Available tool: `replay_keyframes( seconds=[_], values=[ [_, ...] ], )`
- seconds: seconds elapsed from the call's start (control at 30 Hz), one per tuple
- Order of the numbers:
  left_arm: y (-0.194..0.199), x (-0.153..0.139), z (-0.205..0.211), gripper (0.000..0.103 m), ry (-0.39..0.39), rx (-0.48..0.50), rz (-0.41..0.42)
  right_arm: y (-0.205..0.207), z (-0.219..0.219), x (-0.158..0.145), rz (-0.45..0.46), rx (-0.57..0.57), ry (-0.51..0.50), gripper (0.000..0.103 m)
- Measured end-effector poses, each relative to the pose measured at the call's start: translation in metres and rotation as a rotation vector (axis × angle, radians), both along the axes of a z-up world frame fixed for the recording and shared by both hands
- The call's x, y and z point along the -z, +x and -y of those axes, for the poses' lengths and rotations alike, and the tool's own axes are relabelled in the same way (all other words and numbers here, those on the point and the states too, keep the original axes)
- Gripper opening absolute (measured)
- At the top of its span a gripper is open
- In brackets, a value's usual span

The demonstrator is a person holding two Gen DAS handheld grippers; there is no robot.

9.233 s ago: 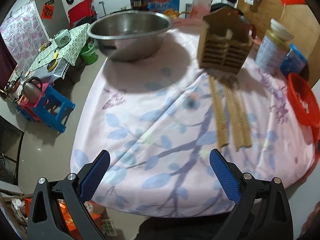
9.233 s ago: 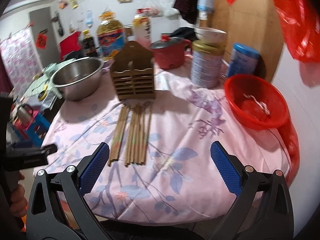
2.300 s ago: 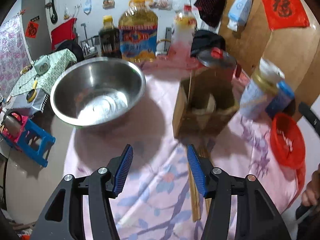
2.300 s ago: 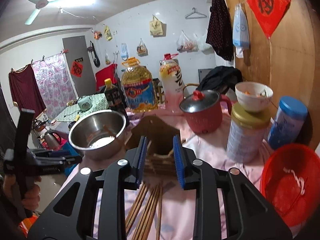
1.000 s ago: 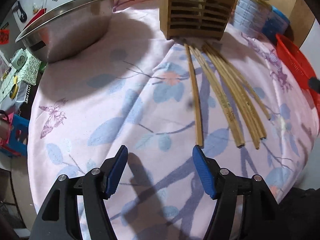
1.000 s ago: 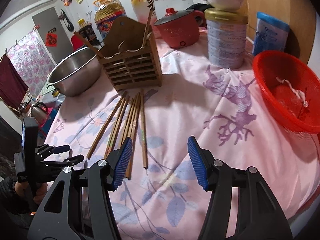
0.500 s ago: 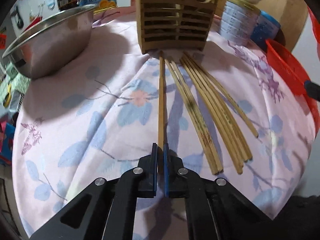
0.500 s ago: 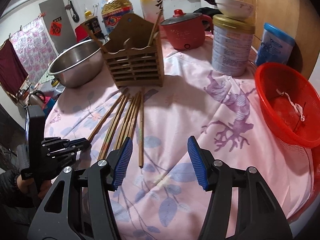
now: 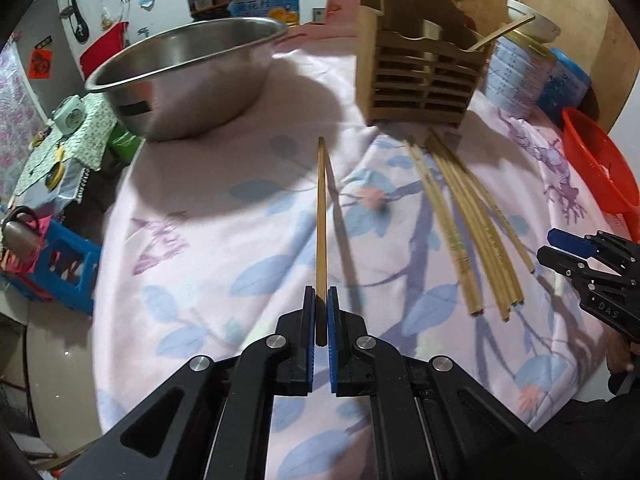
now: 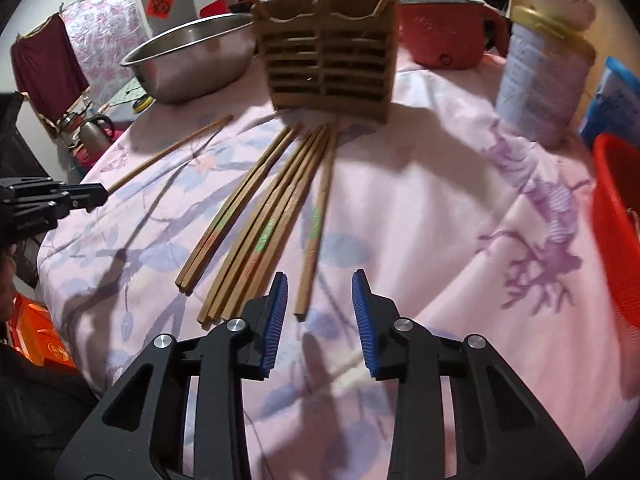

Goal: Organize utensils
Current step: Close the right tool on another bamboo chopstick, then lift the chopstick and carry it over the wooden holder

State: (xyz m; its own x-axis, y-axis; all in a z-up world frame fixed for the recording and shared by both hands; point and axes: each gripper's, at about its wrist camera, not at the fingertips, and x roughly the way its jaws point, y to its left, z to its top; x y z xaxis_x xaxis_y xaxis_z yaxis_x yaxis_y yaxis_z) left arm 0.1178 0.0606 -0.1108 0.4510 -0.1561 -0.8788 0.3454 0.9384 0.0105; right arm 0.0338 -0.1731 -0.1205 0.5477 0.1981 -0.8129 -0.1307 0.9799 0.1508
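My left gripper [image 9: 320,300] is shut on the near end of one wooden chopstick [image 9: 321,216], held just off the pink flowered cloth with its shadow beside it. The right wrist view shows that left gripper [image 10: 94,193] and its chopstick [image 10: 172,148] at far left. Several more chopsticks [image 10: 264,216] fan out on the cloth below the slatted wooden holder [image 10: 328,60]. My right gripper [image 10: 320,286] hangs low over their near ends, jaws closing. The rightmost chopstick [image 10: 314,236] ends just in front of the gap, untouched. The holder [image 9: 416,80] has two sticks standing in it.
A steel bowl [image 9: 188,76] sits at the back left. A tall tin [image 10: 540,72] and a red pot [image 10: 444,40] stand behind the holder. A red basket [image 10: 616,232] sits by the right edge. The table drops off at left to a floor with a blue stool [image 9: 60,268].
The left gripper shut on the leftmost chopstick, then lifted it off the cloth and away from the holder. The right gripper dropped toward the chopstick ends and its jaws narrowed.
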Motion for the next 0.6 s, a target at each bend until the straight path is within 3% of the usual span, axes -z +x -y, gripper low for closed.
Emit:
replay_keyframes(
  seconds=[0.2,0.33,0.5,0.6],
  values=[
    [-0.001,-0.003,-0.012,0.006,0.005,-0.029,-0.022,-0.002,-0.008,0.019,-0.02,-0.005,0.024,0.016],
    [-0.003,-0.002,-0.011,0.006,0.01,-0.018,-0.03,-0.007,-0.01,0.018,0.016,0.009,-0.001,0.008],
    [0.001,-0.003,-0.006,0.006,-0.013,-0.02,-0.028,-0.009,-0.004,-0.005,0.068,0.001,-0.039,0.007],
    [0.002,-0.012,-0.002,0.006,-0.028,-0.013,-0.01,-0.01,0.004,-0.034,0.132,0.011,-0.07,0.007]
  ],
)
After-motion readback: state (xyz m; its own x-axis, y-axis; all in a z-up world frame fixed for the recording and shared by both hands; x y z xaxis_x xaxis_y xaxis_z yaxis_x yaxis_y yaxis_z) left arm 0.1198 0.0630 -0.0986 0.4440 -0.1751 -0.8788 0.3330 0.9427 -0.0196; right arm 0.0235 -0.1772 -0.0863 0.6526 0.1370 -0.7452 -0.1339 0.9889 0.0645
